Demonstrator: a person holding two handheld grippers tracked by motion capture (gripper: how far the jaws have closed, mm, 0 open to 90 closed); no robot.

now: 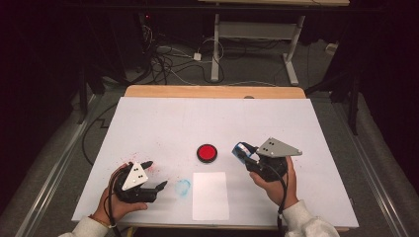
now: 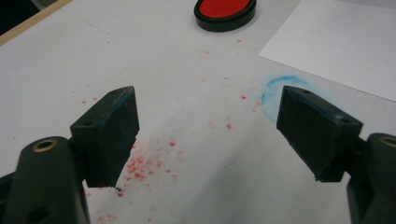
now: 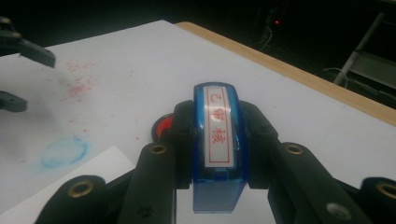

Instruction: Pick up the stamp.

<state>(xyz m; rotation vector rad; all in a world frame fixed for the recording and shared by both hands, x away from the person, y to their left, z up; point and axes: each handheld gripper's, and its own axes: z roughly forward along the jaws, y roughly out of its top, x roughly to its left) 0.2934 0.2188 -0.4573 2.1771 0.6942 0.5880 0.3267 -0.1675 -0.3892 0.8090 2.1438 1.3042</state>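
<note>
"已审核" on blue stamp (image 3: 217,140)

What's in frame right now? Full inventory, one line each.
stamp: 1, blue body with a white label in red characters, clamped in the right gripper above the table
ink pad: 1, red in a black round case, mid-table, just left of the stamp
paper sheet: 1, white, near edge of the table, in front of the ink pad
blue smudge: 1, ring-shaped, on the table left of the paper sheet
red specks: scattered, on the table by the left gripper
table: 1, white top with a wood far edge
left gripper: 1, black, jaws open, holding nothing, near left
right gripper: 1, black, shut on the stamp, near right
hands: 2, one on each gripper, white sleeves
</note>
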